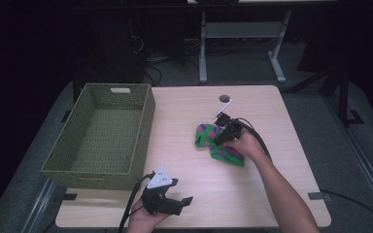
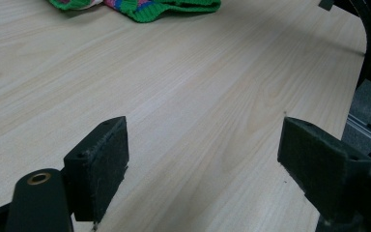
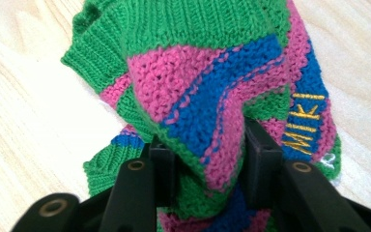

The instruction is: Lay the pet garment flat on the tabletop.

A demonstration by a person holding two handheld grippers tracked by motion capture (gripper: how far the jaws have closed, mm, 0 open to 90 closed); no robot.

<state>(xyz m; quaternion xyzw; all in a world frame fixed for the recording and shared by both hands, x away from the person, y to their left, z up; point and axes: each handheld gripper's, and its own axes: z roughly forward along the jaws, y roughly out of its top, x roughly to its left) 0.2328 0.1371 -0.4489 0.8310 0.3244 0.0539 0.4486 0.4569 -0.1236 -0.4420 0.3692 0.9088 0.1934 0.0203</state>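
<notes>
Clearly, yellow "MIKI" on knitted garment [image 3: 207, 77]

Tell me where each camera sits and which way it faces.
High view: above the near edge, facing forward and down on table, basket, both forearms.
Left gripper view: on left gripper, along open jaws over bare wood.
Right gripper view: on right gripper, jaws pinching knitted cloth.
All share the cloth.

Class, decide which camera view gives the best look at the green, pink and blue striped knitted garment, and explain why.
The right gripper view: the green, pink and blue striped knitted garment is close, stitches and yellow lettering visible. The high view shows it small; the left gripper view catches its edge.
</notes>
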